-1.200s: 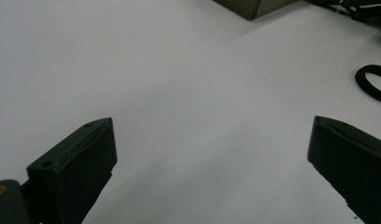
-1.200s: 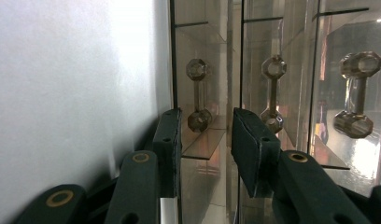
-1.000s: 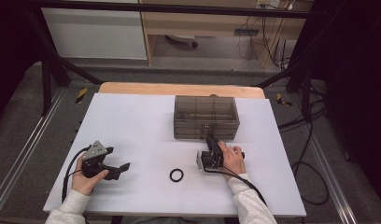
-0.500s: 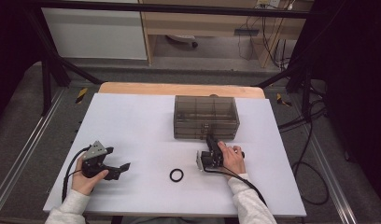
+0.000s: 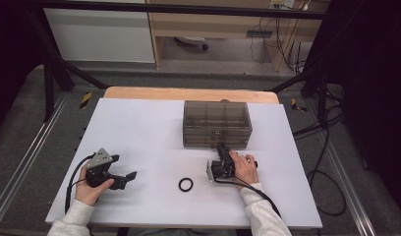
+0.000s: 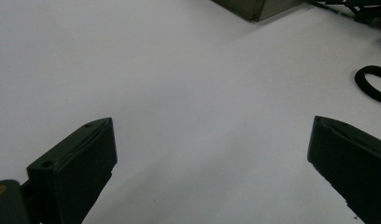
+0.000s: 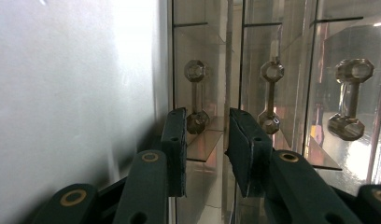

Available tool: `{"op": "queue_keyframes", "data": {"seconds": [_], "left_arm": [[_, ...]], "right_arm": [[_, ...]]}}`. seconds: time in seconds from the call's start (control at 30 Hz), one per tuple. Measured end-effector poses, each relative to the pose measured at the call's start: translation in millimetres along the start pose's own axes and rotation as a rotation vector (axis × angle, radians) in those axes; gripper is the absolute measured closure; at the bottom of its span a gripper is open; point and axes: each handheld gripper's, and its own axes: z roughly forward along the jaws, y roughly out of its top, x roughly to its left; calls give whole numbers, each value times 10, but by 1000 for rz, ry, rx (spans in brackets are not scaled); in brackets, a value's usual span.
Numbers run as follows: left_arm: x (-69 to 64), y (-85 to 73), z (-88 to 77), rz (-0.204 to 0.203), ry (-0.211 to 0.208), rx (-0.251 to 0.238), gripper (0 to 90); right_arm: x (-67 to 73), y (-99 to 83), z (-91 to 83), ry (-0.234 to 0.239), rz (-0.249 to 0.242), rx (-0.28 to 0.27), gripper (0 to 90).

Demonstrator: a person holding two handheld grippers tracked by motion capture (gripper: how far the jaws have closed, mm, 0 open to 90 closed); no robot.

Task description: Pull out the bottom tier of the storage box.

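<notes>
Drawer box (image 5: 216, 124), right gripper (image 5: 221, 156) jaws narrowly apart at its handle; left gripper (image 5: 121, 176) jaws wide apart.

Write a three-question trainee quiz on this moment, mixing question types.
1. True or false: the left hand-held gripper grips the small black rubber ring.
2. The right hand-held gripper points at: A) the ring, B) the front of the smoky clear plastic drawer box, C) the table edge.
3. Fill in: the ring lies on the white table ___ the two grippers.

Key: 1 false, its jaws stand wide open over bare table. 2 B, jaws close together near a drawer knob. 3 between.
</notes>
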Motion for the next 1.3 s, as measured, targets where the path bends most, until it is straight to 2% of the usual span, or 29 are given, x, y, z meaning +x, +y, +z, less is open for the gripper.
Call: {"op": "queue_keyframes", "data": {"seconds": [1.3], "left_arm": [[-6, 0, -1, -1, 0, -2, 9]], "right_arm": [[2, 11, -185, 20, -7, -4, 690]]}}
